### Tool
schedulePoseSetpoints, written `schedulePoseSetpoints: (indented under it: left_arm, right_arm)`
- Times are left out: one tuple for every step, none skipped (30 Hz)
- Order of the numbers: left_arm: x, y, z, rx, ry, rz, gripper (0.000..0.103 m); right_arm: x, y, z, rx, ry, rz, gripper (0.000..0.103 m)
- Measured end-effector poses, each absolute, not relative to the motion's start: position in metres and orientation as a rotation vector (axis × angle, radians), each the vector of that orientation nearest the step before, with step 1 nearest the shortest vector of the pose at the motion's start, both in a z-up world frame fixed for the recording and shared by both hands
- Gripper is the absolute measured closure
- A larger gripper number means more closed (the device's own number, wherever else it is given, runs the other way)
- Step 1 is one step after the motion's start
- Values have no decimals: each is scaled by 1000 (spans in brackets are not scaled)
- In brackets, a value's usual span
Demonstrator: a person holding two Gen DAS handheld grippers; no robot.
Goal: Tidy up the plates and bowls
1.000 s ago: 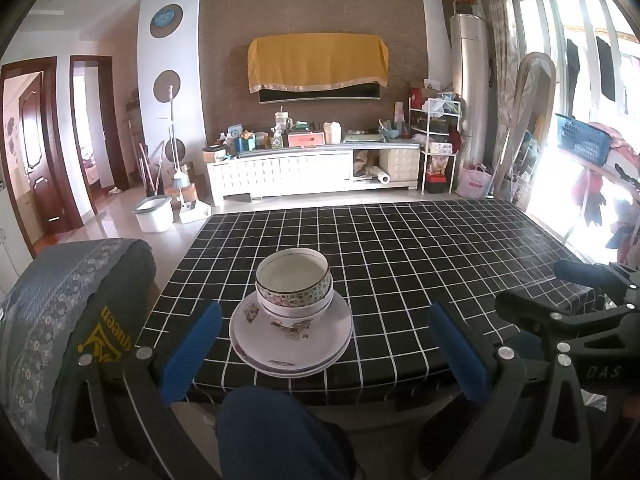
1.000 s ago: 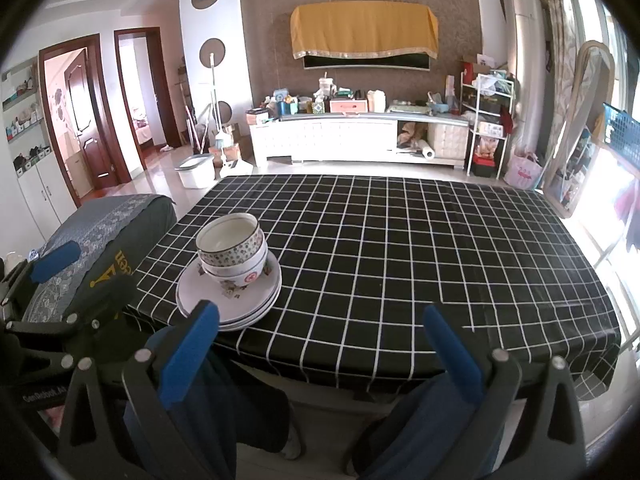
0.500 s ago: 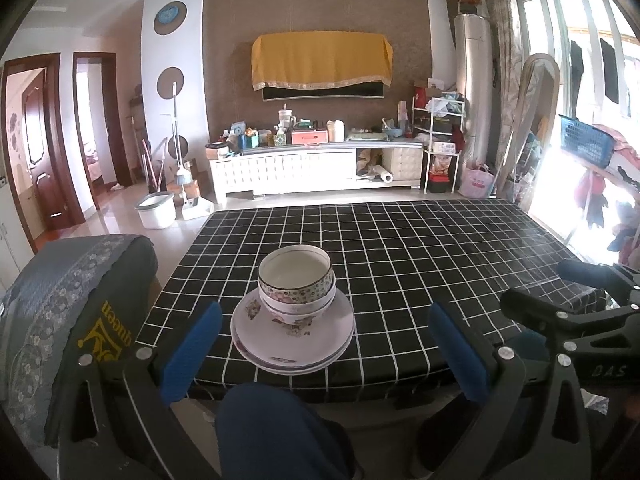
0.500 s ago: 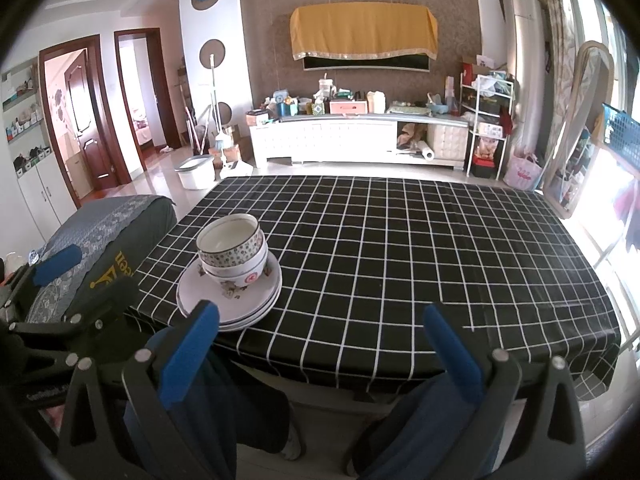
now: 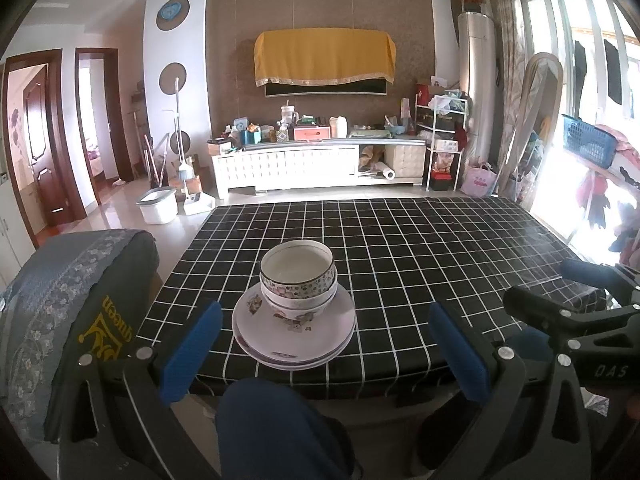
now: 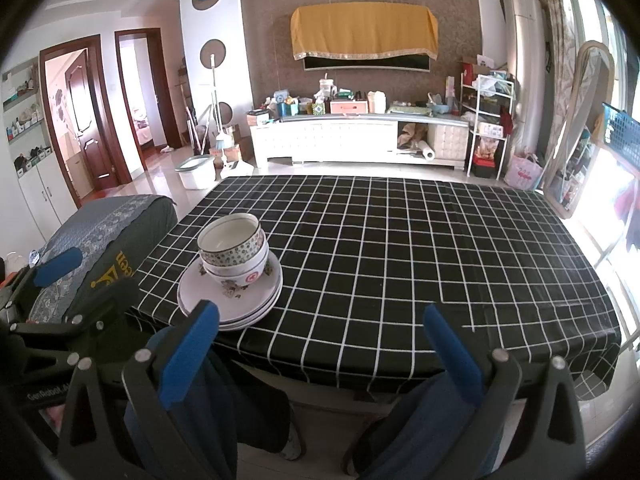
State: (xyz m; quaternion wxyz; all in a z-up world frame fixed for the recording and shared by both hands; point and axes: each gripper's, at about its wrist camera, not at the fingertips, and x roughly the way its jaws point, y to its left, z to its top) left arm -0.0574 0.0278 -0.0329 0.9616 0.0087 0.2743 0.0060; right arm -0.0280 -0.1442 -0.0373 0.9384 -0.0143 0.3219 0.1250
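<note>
Though mirrored, gold "queen" on chair cover (image 5: pixel 80 300).

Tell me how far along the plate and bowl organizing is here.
Looks finished or not yet started: the two bowls sit nested on the stacked plates near the table edge. In hand: nothing; left gripper and right gripper are open, short of the table. No other dishes are visible.

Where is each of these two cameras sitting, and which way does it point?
Left wrist: on the left gripper, facing the stacked bowls and plates; a knee and the right gripper's side show.
Right wrist: on the right gripper, facing the checked table; legs and the left gripper show.
Shared: bowls, plates, table, covered chair.
</note>
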Motion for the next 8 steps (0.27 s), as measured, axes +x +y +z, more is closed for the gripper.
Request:
schedulePoseSetpoints:
  left_arm:
    - [-57, 28, -33, 16, 558, 11, 1]
    - [-57, 28, -33, 13, 561, 11, 1]
    - [-58, 28, -33, 11, 563, 10, 1]
    - [-58, 28, -33, 10, 565, 9, 1]
    - [-58, 28, -34, 9, 567, 9, 1]
    - [-58, 28, -34, 9, 569, 10, 1]
    - [-58, 28, -34, 8, 568, 7, 1]
    - [-59, 28, -33, 9, 568, 6, 1]
  right_arm:
    - [-28, -144, -38, -30, 657, 255, 0]
    - [-28, -144, -38, -30, 658, 255, 0]
    - [-28, -144, -38, -30, 659, 255, 0]
    - [-28, -144, -38, -30, 660, 255, 0]
    - [-29, -144, -38, -30, 662, 255, 0]
    - [-29, -144, -38, -30, 664, 255, 0]
    - [-30, -144, -39, -29, 664, 254, 0]
    - [-30, -144, -39, -28, 665, 254, 0]
